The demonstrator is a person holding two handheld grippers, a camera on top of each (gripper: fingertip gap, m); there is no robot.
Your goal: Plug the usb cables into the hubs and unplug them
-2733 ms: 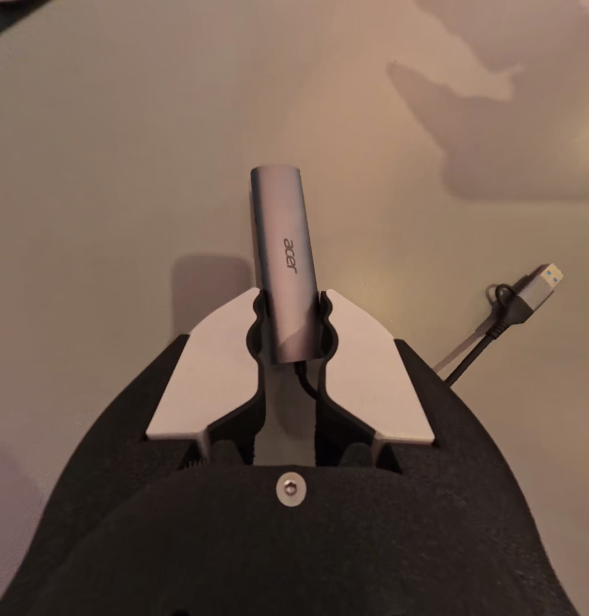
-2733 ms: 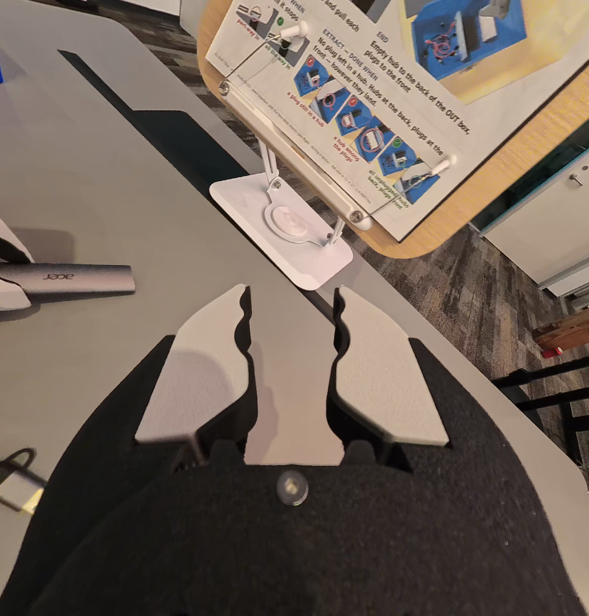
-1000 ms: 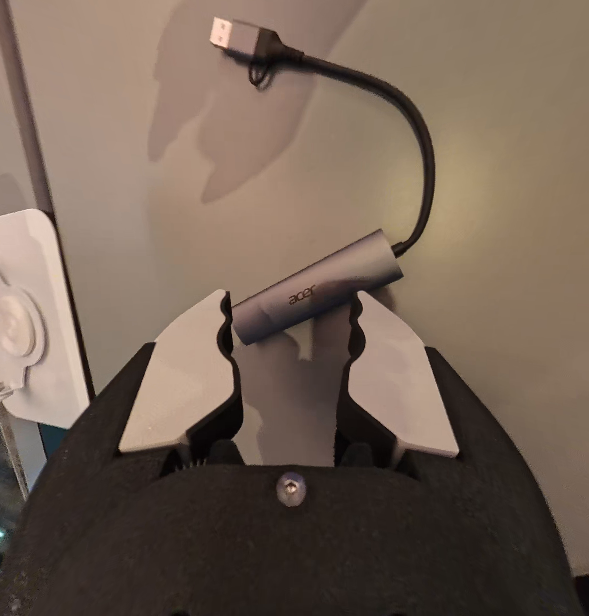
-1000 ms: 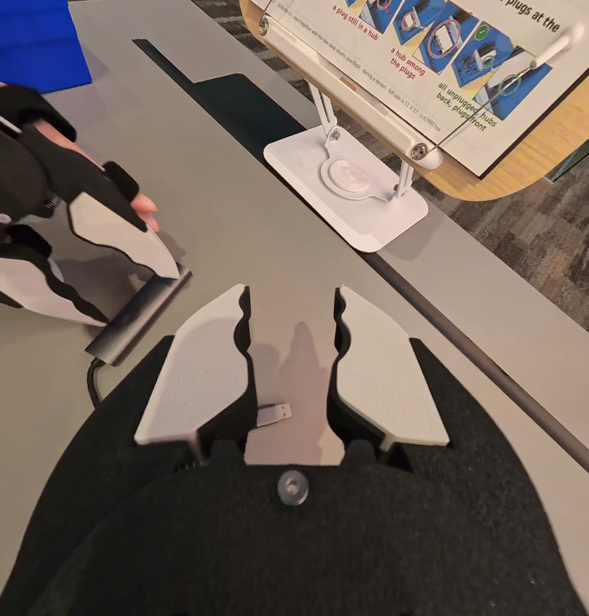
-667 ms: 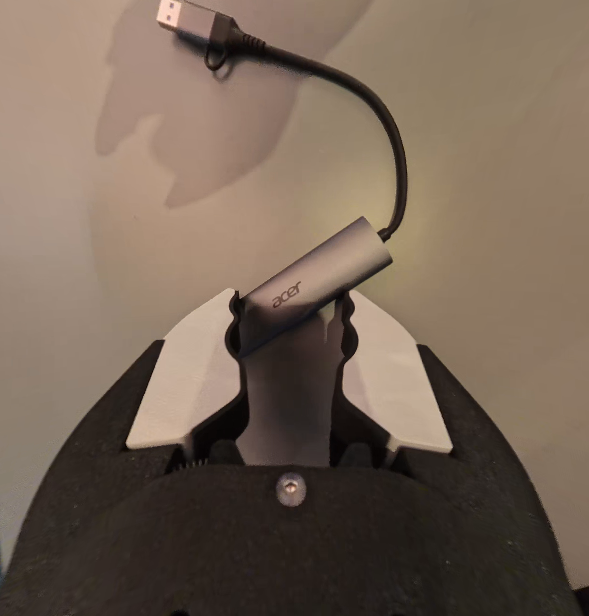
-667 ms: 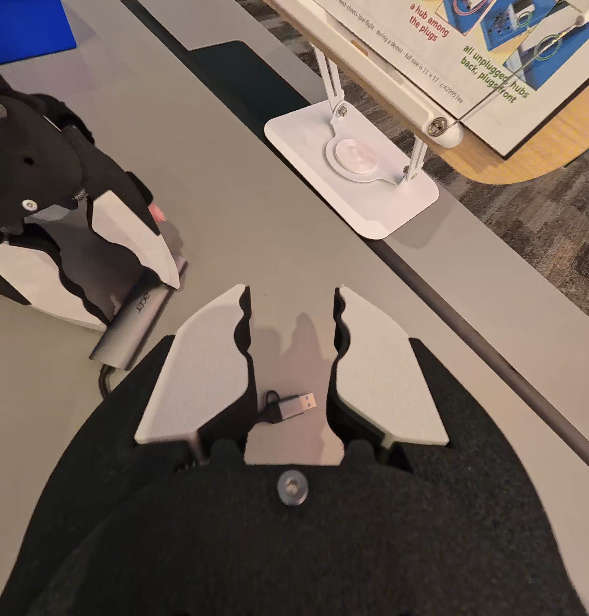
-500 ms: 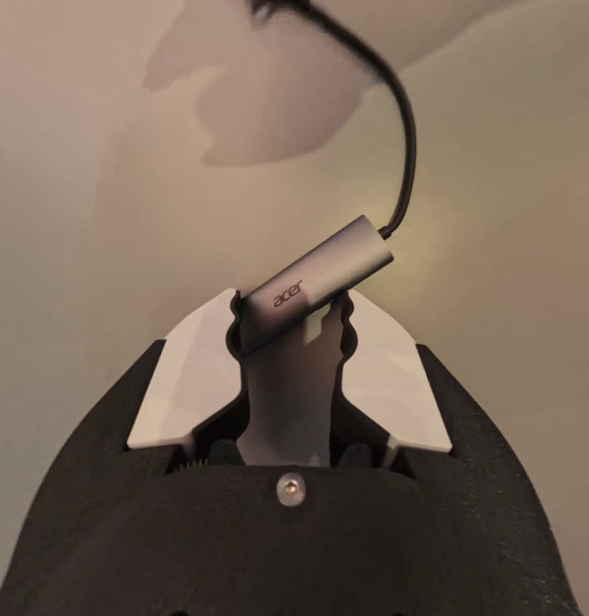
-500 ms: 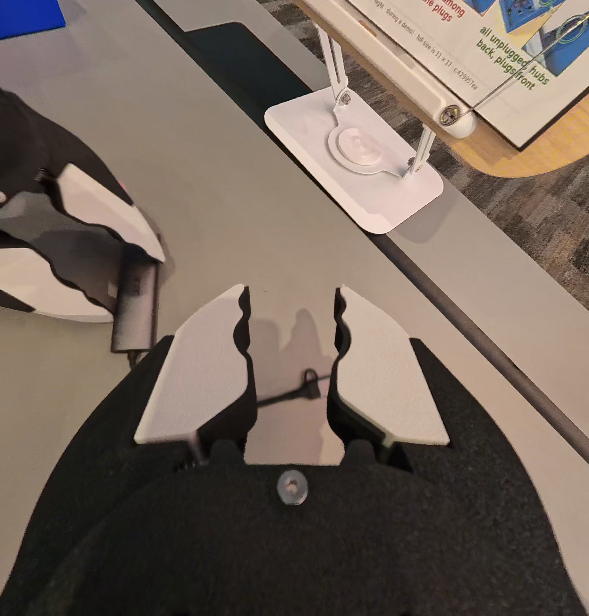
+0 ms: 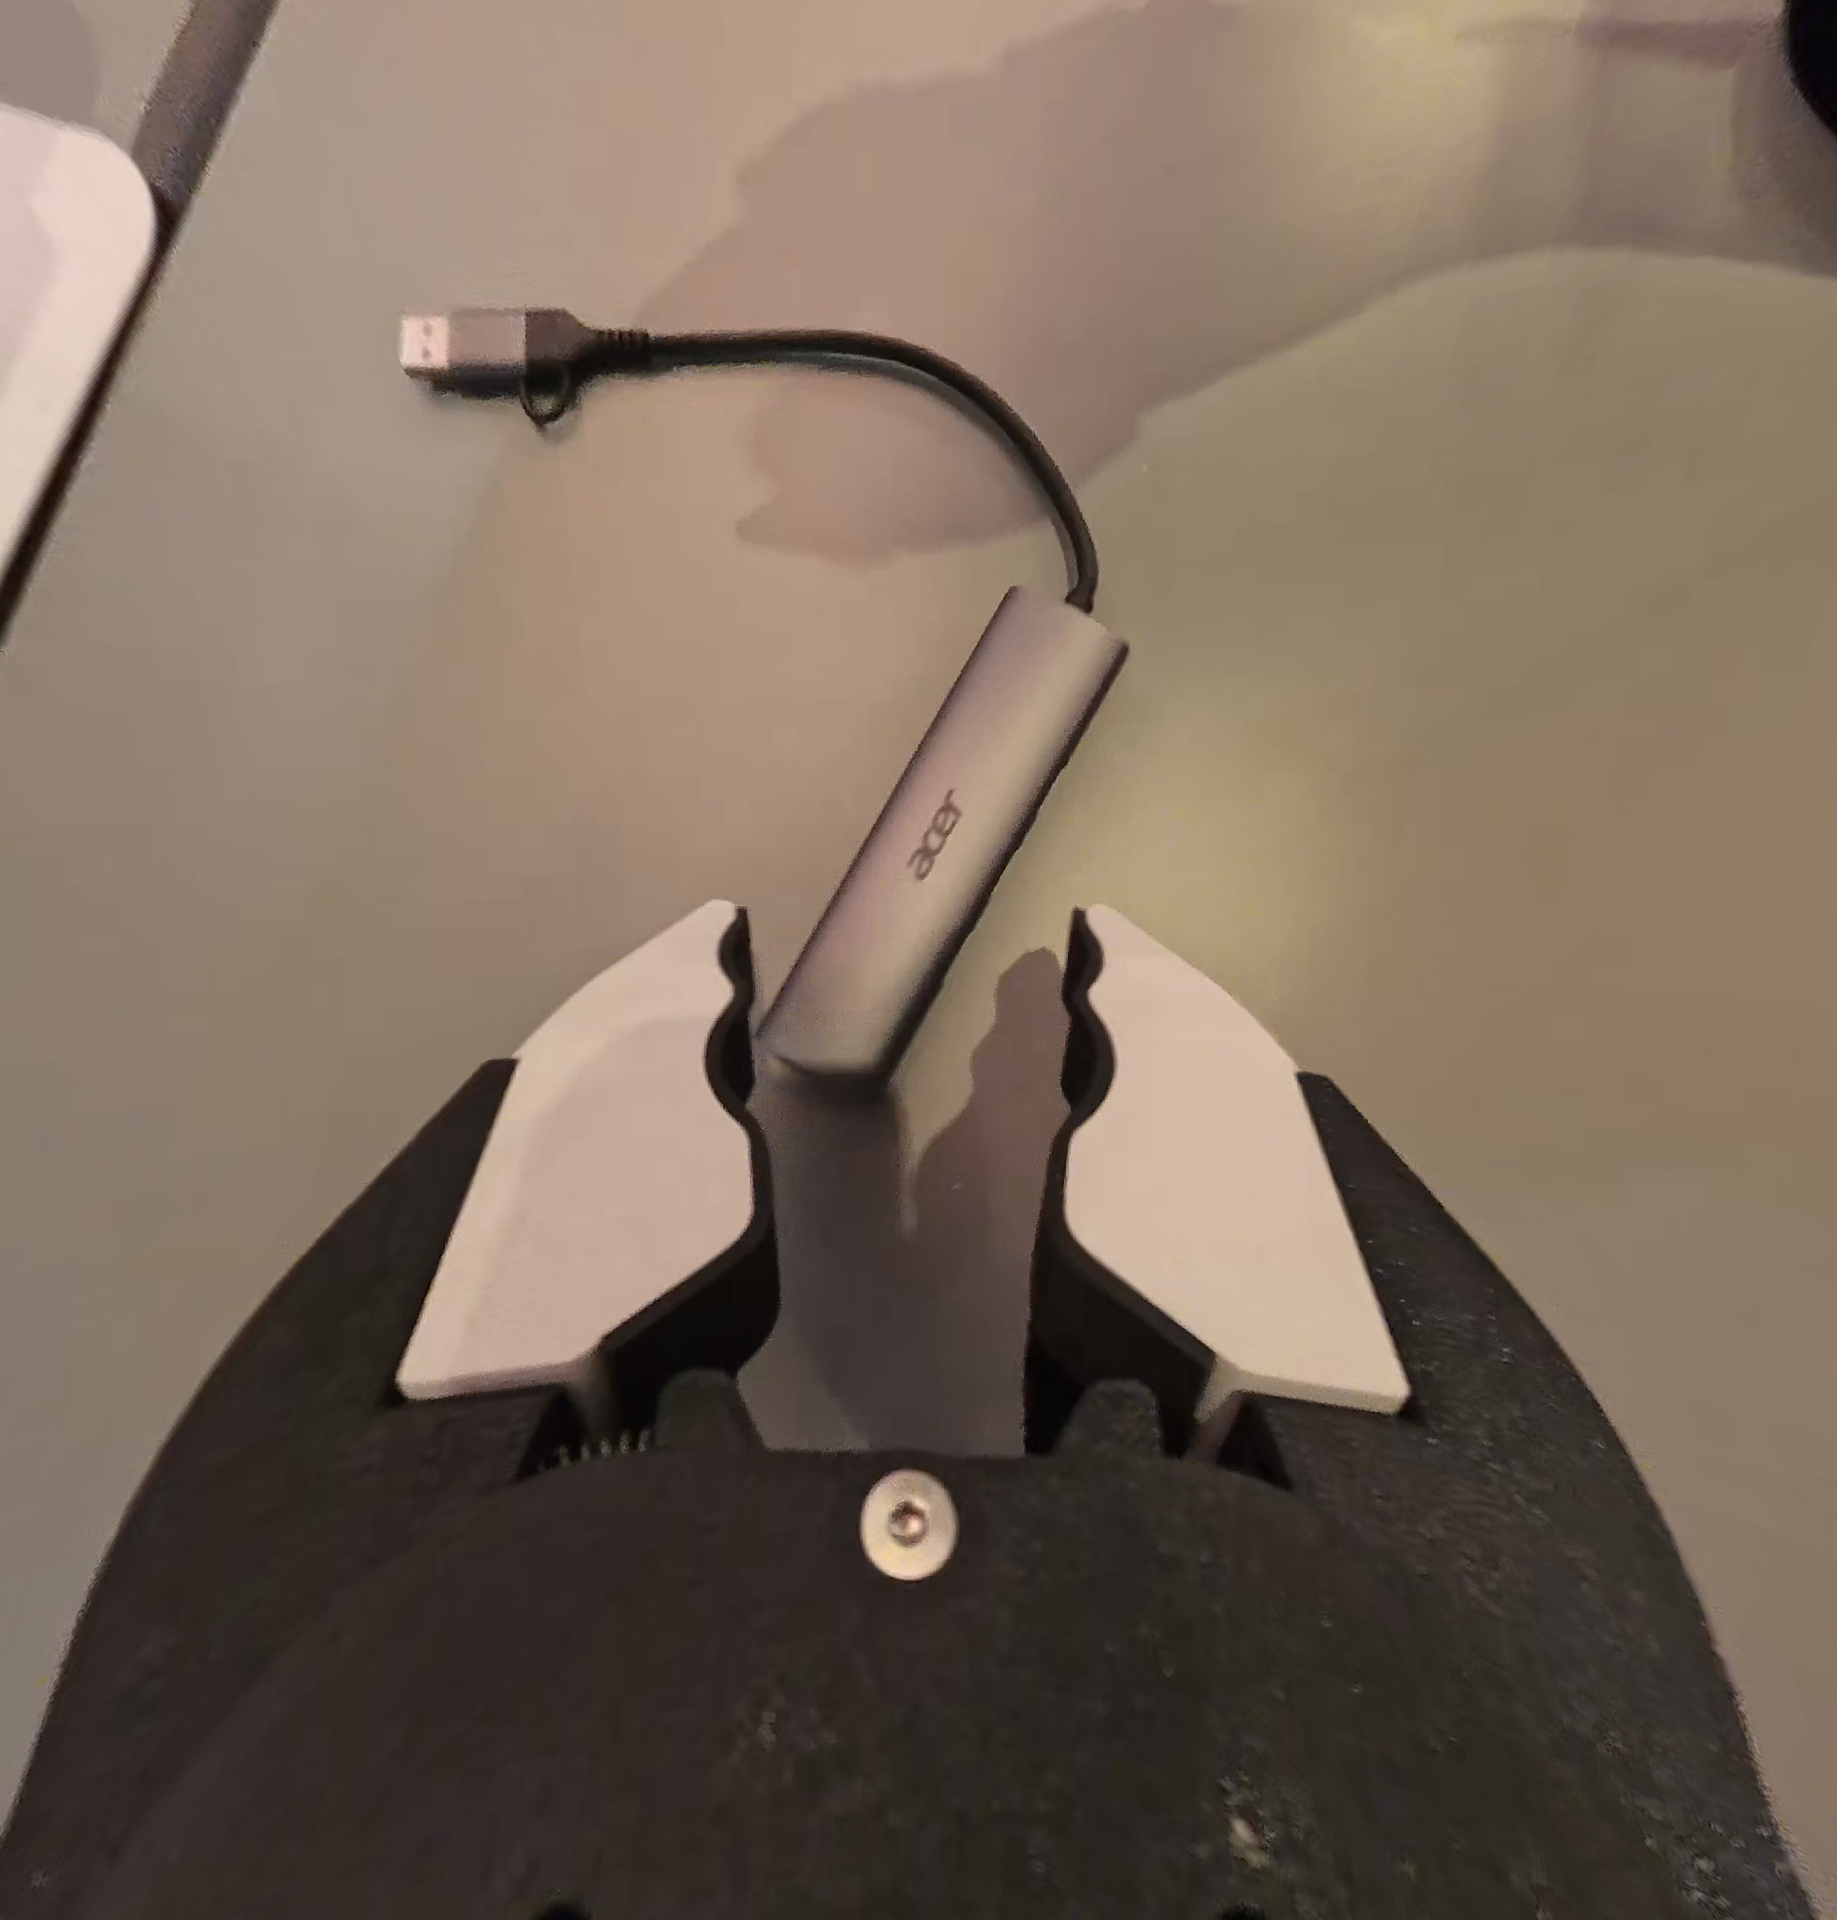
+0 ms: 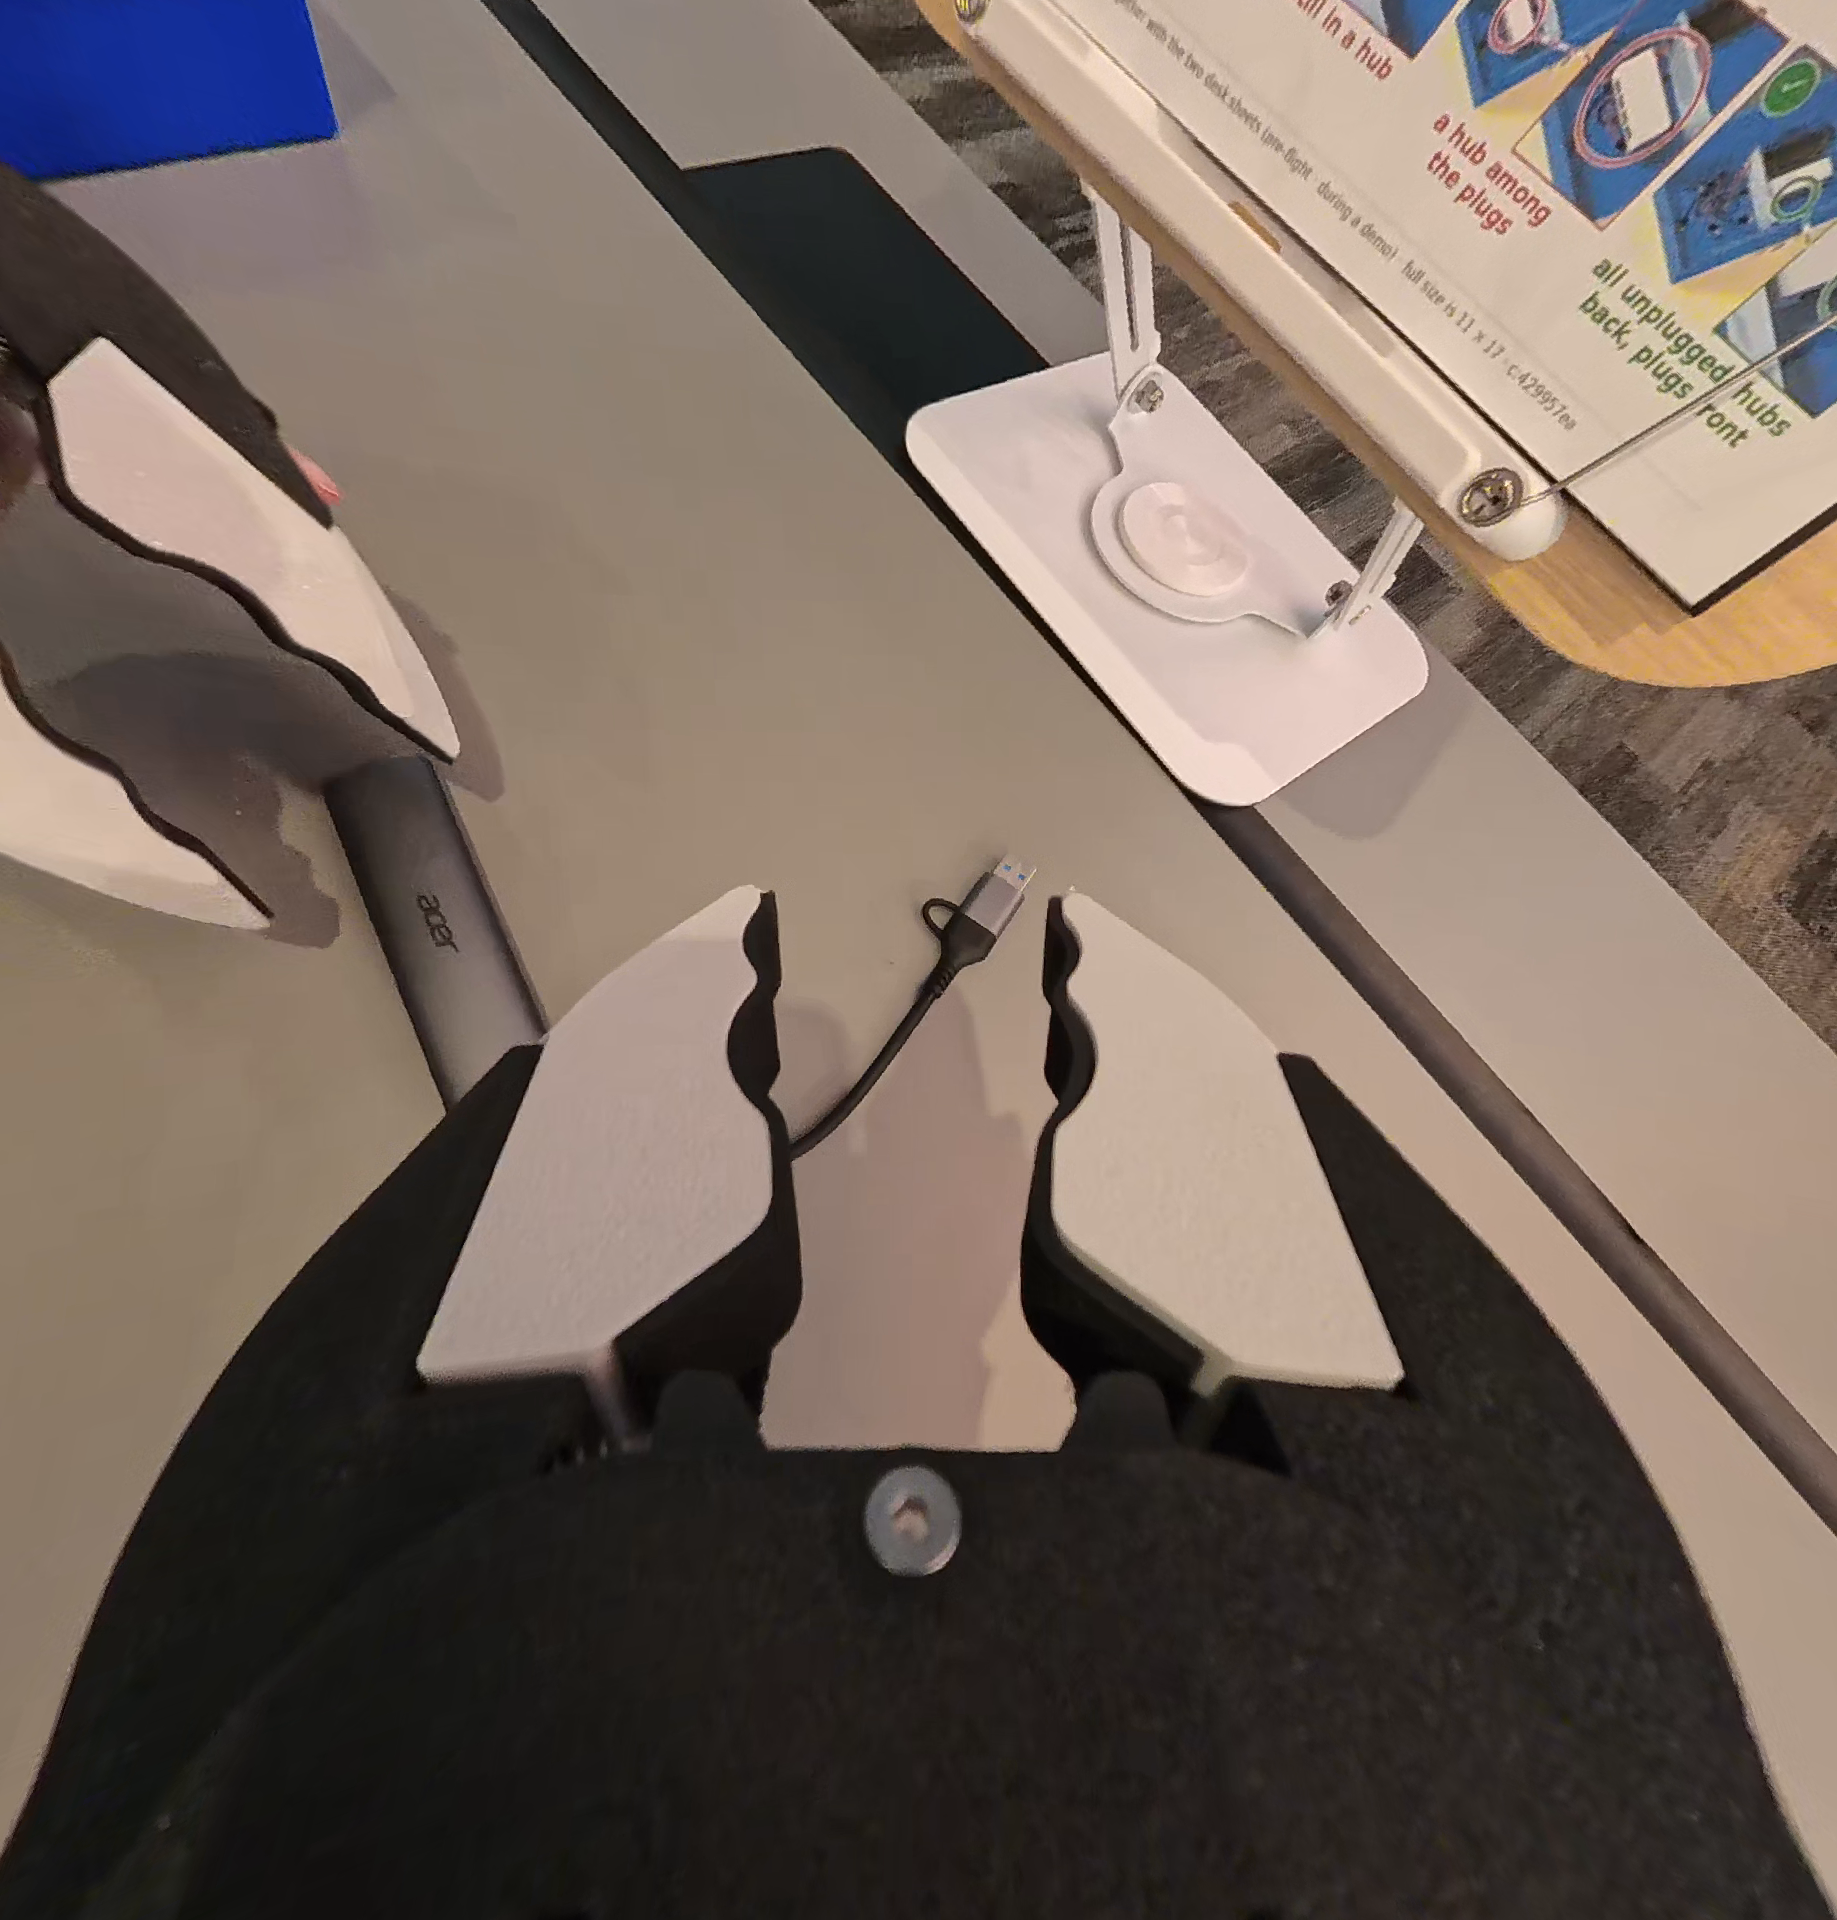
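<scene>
The hub lies flat on the bench, mid-frame in the left view, its near end between the spread jaws of the left gripper, which grips nothing. Its cable curls to the plug, upper left. The right gripper, also open and empty, hovers with the plug just ahead, probably lined up to take it.

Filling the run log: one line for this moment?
left gripper: open, around hub end | right gripper: open, over plug | hub, plug: on table
</scene>
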